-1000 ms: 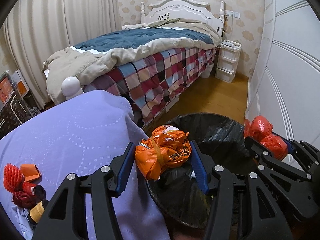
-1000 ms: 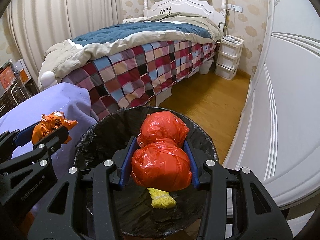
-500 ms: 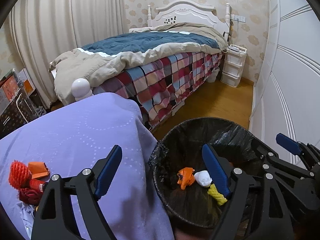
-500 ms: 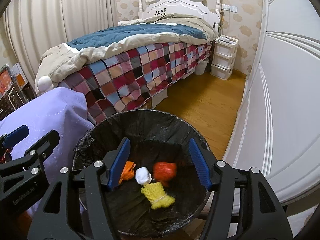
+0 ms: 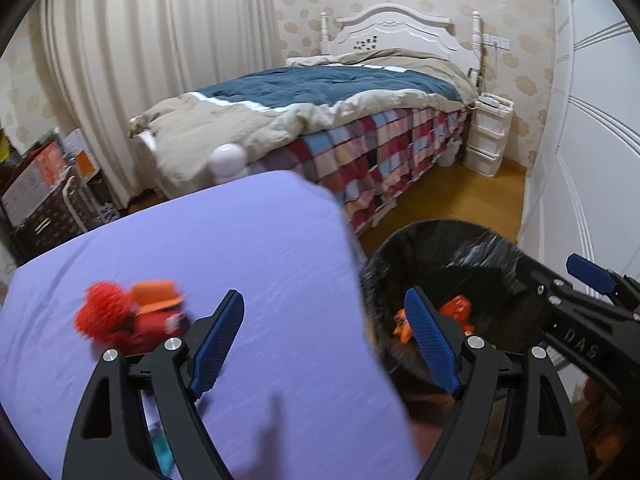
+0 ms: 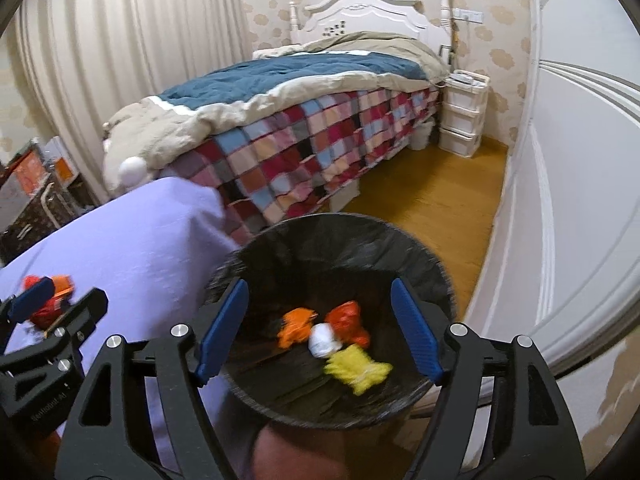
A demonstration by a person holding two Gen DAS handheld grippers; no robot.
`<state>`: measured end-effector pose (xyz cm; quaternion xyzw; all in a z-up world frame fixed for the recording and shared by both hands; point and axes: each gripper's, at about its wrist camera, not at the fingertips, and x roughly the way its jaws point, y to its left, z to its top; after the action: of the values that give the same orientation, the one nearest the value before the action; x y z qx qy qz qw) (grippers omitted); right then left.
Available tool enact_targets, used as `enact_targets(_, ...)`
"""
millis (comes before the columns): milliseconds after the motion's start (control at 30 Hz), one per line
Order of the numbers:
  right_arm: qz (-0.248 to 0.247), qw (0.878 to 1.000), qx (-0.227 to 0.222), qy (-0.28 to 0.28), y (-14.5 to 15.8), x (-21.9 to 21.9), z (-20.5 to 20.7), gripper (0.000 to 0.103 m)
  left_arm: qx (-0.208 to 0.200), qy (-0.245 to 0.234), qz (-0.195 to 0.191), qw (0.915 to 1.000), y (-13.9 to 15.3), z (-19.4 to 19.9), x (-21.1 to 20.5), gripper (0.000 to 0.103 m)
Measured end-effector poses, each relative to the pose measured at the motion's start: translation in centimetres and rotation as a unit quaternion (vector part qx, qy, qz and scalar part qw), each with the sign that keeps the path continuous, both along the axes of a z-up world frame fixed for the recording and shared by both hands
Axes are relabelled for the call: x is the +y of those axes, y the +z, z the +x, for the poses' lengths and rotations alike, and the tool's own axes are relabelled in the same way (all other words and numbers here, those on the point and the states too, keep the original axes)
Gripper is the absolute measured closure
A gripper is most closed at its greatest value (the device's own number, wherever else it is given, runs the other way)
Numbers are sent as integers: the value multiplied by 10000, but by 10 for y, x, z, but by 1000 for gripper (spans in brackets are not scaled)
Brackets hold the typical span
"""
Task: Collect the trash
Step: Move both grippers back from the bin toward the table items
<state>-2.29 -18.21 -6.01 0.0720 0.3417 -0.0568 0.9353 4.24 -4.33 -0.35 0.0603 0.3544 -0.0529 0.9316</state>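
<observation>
Red trash pile (image 5: 128, 320) on purple cloth (image 5: 240, 248) just left of left gripper (image 5: 324, 336); both grippers' fingers wide apart, empty.

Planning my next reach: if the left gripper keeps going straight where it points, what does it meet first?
Most likely the purple cloth; the open left gripper aims over its right edge. The red and orange trash lies left of that line, though depth is unclear.

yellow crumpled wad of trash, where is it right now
In the right wrist view the yellow crumpled wad lies at the bottom of the black-lined trash bin, just right of and below the small white ball and the red bag.
</observation>
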Motion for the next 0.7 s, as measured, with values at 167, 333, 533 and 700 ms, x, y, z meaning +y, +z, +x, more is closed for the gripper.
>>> enact_targets(167,229,9985,70,488,-2,44,-12,24,9,368,3,9993,2,-26,42,23)
enact_targets(333,101,9945,154,1033,-8,97,-16,24,26,903,37,9959,0,-48,87,23)
enact_targets(533,63,9904,274,1354,-12,131,-21,23,329,1405,-62,9895,-19,-60,132,23)
enact_targets(700,-9,9882,351,1491,-15,147,-23,23,649,1641,-189,9841,-37,-63,155,23)
